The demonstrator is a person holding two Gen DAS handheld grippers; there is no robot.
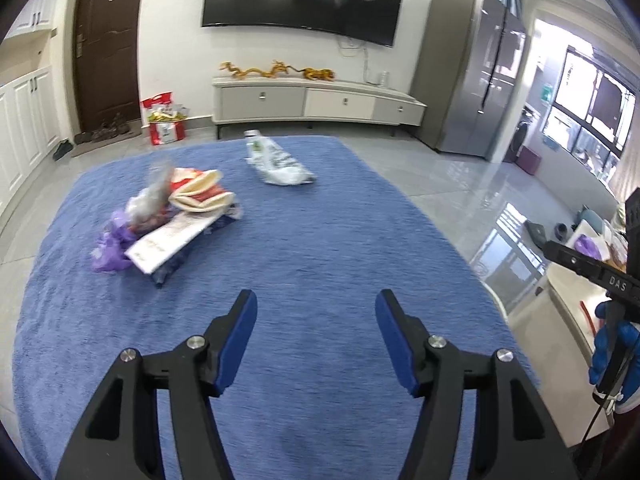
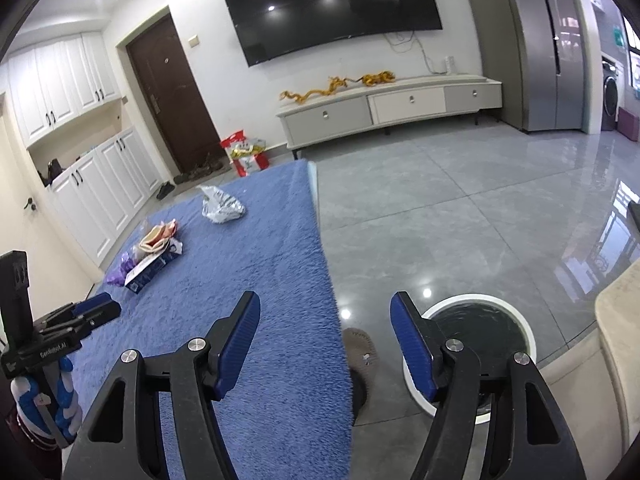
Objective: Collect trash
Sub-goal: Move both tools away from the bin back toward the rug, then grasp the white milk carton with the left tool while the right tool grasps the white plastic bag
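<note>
A heap of trash (image 1: 168, 220) lies on the blue cloth-covered table (image 1: 304, 264): purple plastic, a white flat carton, red and cream wrappers. A crumpled white bag (image 1: 278, 160) lies farther back. My left gripper (image 1: 316, 304) hovers open over bare cloth, nearer than the heap and to its right, nothing between its fingers. In the right wrist view the heap (image 2: 150, 258) and the white bag (image 2: 220, 206) lie far left. My right gripper (image 2: 326, 306) stands open above the table's right edge. A white-rimmed bin (image 2: 520, 320) with a black liner stands on the floor below it.
The other gripper and a blue-gloved hand (image 1: 612, 344) show at the right edge of the left wrist view. A TV console (image 1: 316, 100), a brown door (image 1: 108, 40), a red bag (image 1: 164, 120) and a grey fridge (image 1: 476, 68) line the far wall. A brown round object (image 2: 358, 346) lies under the table edge.
</note>
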